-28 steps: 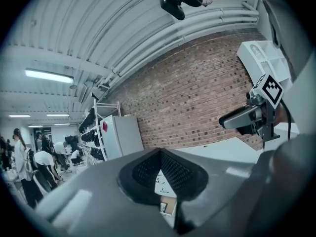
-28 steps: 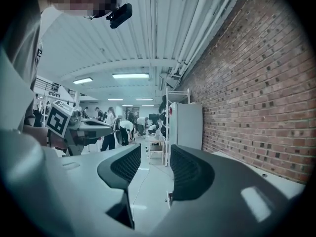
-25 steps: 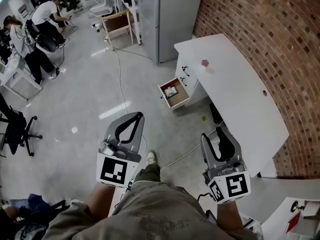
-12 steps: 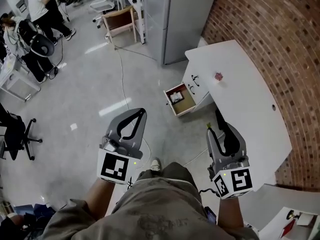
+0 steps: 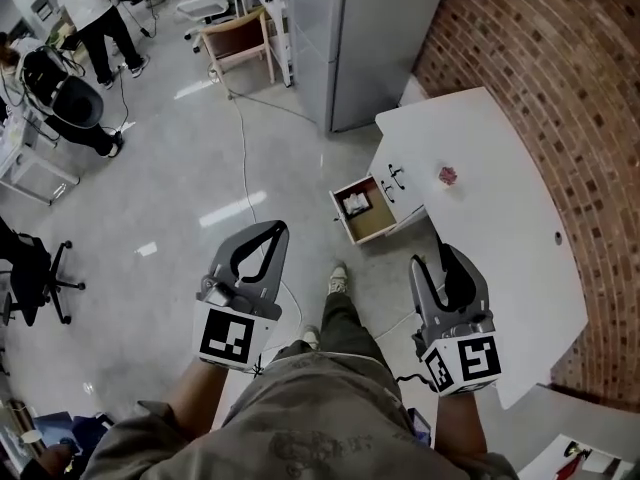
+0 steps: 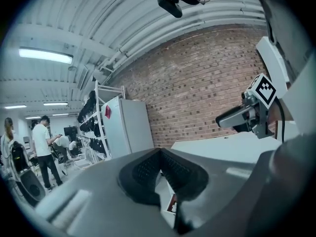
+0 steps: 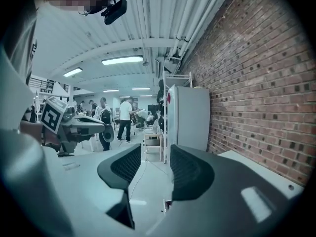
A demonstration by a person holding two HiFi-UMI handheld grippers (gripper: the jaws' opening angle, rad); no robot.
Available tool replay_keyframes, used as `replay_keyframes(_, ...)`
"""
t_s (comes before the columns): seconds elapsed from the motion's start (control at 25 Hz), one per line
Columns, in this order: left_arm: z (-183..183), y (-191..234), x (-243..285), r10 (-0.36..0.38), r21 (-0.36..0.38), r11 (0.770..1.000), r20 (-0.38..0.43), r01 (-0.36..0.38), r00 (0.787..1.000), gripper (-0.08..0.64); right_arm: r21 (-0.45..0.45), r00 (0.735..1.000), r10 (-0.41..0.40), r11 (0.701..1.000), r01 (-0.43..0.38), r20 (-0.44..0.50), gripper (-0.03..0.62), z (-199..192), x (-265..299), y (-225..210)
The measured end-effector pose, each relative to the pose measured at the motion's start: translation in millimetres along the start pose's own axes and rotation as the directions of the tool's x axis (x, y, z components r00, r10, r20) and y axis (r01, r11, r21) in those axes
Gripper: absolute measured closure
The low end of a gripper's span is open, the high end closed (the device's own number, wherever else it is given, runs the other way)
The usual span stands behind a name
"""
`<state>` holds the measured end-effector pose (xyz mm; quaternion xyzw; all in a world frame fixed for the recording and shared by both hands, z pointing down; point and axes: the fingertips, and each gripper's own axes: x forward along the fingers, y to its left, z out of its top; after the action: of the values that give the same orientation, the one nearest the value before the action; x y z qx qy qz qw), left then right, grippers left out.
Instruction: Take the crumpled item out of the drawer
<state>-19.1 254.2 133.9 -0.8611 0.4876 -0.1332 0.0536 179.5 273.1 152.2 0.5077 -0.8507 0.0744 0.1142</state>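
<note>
A small white drawer unit under the white desk (image 5: 500,228) has one drawer (image 5: 372,226) pulled open over the floor. A pale crumpled item (image 5: 357,204) lies inside it. Both grippers are held at waist height, well short of the drawer. My left gripper (image 5: 272,230) is to the drawer's lower left, its fingertips meeting, with nothing in it. In the left gripper view its pads (image 6: 143,174) touch at the tip. My right gripper (image 5: 438,260) hangs below the desk's near edge. A narrow gap shows between its pads (image 7: 190,174), and nothing is in it.
A small pink thing (image 5: 448,175) lies on the desk. A grey cabinet (image 5: 360,38) stands behind the desk against the brick wall (image 5: 560,78). A cable (image 5: 243,158) runs across the floor. A wooden chair (image 5: 238,43), an office chair (image 5: 30,268) and people (image 5: 90,8) are at the left.
The person has stepped forward, one foot now ahead, so the desk and open drawer sit nearer. Both grippers keep their height and jaw positions.
</note>
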Motion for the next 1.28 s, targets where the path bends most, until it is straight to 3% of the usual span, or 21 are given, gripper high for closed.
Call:
replay_keyframes(0.68, 4, 67, 161, 0.042, 0.028, 0.999, -0.065, -0.04, 0.997, 0.56, -0.009, 0.993, 0.101, 0.995, -0.102, -0.063, 0.382, 16, 164, -97)
replay_keyframes(1.28, 6, 102, 209, 0.027, 0.054, 0.998, -0.073, -0.023, 0.997, 0.56, 0.008, 0.995, 0.09, 0.996, -0.09, -0.053, 0.382, 28, 215, -118)
